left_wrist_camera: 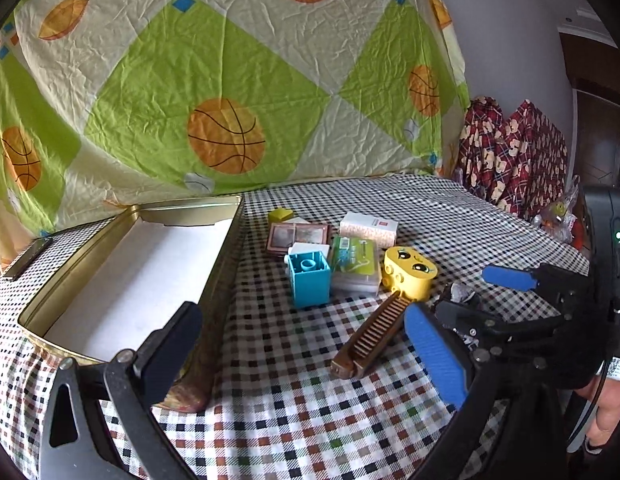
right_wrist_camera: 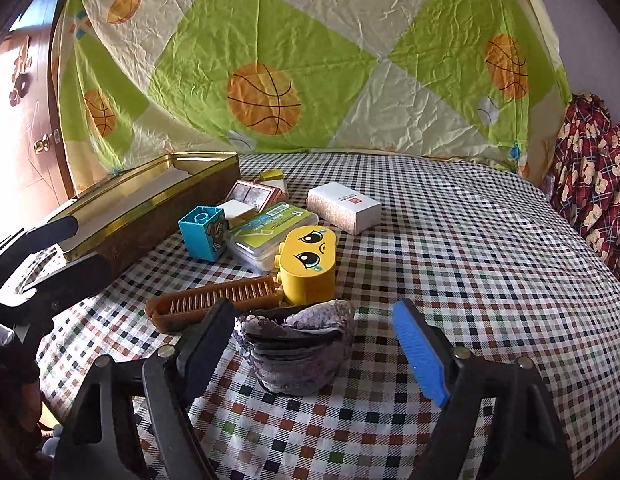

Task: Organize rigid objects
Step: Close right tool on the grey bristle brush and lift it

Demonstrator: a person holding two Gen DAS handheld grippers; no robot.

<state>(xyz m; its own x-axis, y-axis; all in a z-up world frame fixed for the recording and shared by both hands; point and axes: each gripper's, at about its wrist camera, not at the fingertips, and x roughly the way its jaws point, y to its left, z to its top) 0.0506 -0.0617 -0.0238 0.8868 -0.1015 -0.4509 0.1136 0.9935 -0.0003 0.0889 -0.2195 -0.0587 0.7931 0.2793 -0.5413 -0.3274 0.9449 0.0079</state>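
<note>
The right gripper (right_wrist_camera: pixel 310 350) has its fingers apart on either side of a grey sequined pouch (right_wrist_camera: pixel 298 350), neither pad touching it; the pouch lies on the checked tablecloth (right_wrist_camera: pixel 469 280) with its open edge facing away from the camera. Just beyond it a brown comb (right_wrist_camera: pixel 216 302) lies with its long axis running left to right, its right end touching a yellow face block (right_wrist_camera: pixel 308 264). The left gripper (left_wrist_camera: pixel 306 356) also stands open, holding nothing, its left finger (left_wrist_camera: pixel 170 356) over the near corner of the open gold tin (left_wrist_camera: pixel 226 248). Behind the comb sit a blue block (right_wrist_camera: pixel 202 232), a green-labelled case (right_wrist_camera: pixel 266 236) and a white box (right_wrist_camera: pixel 343 206).
</note>
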